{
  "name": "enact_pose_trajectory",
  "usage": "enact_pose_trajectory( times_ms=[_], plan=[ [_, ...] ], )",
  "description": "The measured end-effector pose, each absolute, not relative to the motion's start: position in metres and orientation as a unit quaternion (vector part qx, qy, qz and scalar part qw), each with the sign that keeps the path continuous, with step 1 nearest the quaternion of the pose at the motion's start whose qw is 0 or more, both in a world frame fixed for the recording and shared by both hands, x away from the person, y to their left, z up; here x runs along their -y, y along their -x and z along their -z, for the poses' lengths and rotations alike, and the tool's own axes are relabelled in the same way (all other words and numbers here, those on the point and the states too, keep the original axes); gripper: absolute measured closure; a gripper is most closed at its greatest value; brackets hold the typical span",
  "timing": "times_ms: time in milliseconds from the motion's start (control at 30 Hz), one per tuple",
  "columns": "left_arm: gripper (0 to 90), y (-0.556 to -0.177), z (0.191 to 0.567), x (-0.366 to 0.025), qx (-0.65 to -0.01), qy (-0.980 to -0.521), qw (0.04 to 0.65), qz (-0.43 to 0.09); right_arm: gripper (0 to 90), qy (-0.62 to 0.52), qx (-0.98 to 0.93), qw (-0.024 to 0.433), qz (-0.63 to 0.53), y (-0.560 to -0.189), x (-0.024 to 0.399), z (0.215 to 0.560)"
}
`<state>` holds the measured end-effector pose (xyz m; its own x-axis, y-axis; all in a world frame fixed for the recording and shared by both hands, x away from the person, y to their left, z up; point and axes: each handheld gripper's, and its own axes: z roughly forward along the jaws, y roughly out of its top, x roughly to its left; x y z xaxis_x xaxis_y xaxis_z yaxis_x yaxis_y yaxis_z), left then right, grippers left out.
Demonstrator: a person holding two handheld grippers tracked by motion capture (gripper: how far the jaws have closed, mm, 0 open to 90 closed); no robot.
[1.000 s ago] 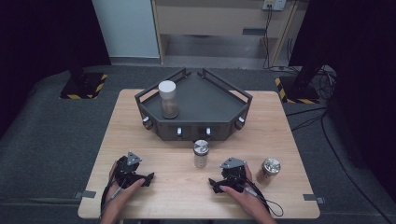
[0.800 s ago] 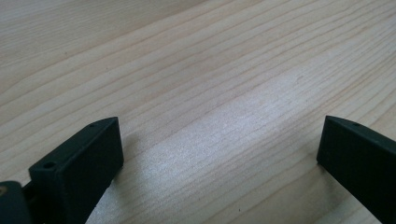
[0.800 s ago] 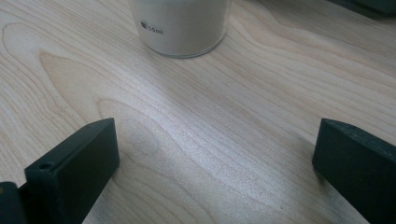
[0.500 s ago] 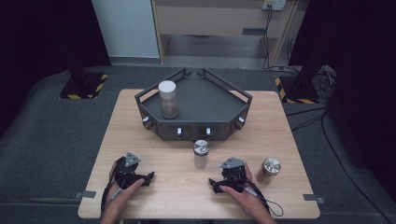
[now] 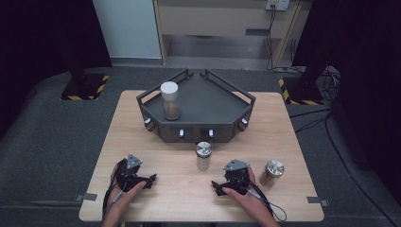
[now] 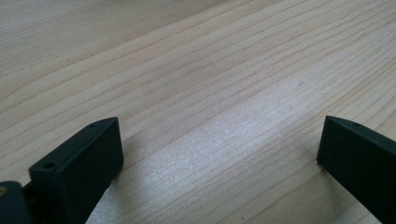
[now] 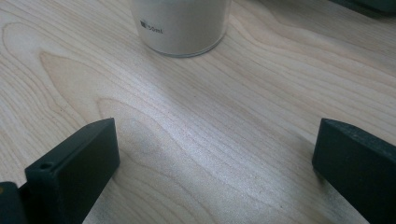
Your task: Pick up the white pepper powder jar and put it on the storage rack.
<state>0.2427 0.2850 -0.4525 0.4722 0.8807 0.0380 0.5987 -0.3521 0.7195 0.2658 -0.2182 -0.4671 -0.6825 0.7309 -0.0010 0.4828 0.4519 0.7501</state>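
A dark angular tray (image 5: pixel 222 109) stands at the back middle of the wooden table (image 5: pixel 283 127); inside it at the left is a tall jar with a white lid (image 5: pixel 170 100). A small silver-lidded jar (image 5: pixel 204 155) of pale powder stands in front of the tray, and its base (image 7: pixel 182 28) appears just ahead of my right gripper (image 7: pixel 215 158). Another silver-lidded jar (image 5: pixel 271 172) stands at the right. My left gripper (image 5: pixel 150 180) rests open on the table at the front left, with bare wood between its jaws (image 6: pixel 219 154). My right gripper (image 5: pixel 216 187) rests open at the front right.
The tray's front face carries several small knobs (image 5: pixel 181 134). Dark floor surrounds the table, with yellow-black striped bases (image 5: pixel 85 87) at both back corners and cables (image 5: pixel 312 116) on the right.
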Motion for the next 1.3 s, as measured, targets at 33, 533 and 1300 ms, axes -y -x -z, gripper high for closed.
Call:
enact_pose_trajectory(
  times_ms=[33, 533, 1300],
  plan=[
    [0.0, -0.243, 0.452, -0.285, -0.466, -0.793, 0.327, -0.216, 0.7, -0.363, -0.836, 0.163, -0.378, -0.266, 0.219, 0.467],
    [0.0, -0.244, 0.452, -0.286, -0.463, -0.795, 0.327, -0.215, 3.3, -0.371, -0.825, 0.160, -0.396, -0.269, 0.227, 0.456],
    [0.0, -0.244, 0.452, -0.286, -0.463, -0.795, 0.327, -0.215, 4.6, -0.328, -0.836, 0.158, -0.410, -0.280, 0.198, 0.414]
  ],
)
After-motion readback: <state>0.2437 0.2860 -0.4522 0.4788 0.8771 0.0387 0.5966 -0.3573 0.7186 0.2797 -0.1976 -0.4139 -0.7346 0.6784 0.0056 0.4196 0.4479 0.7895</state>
